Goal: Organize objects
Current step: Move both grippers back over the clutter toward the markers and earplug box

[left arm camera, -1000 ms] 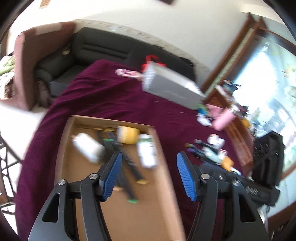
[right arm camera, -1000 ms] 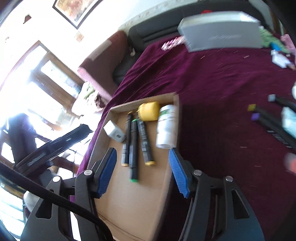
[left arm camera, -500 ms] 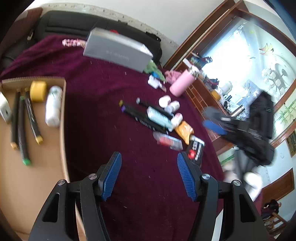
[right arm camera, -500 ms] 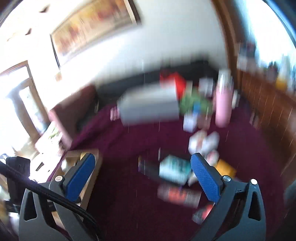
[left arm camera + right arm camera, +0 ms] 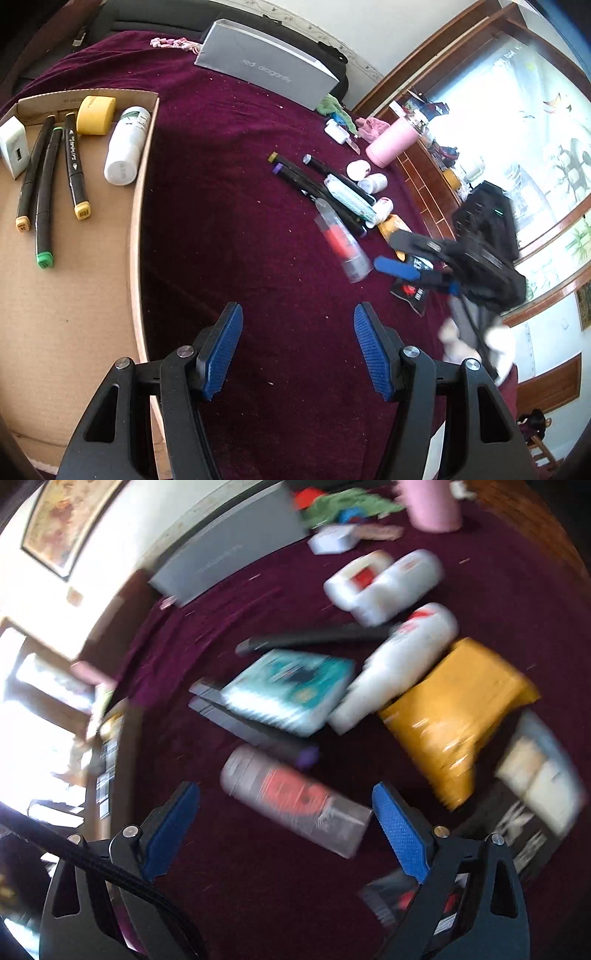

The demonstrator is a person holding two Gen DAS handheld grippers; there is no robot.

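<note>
Right claw [image 5: 286, 829] wide, jaws narrowing, clear red-labelled tube [image 5: 295, 799] lying untouched between its tips

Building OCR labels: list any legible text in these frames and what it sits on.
"red dragonfly": side of the long grey cardboard box.
Print along the black yellow-capped marker in the brown cardboard tray: too small.
Labels on the white cylindrical bottle and clear red-banded tube: unreadable.
Right wrist view: all blurred.
</note>
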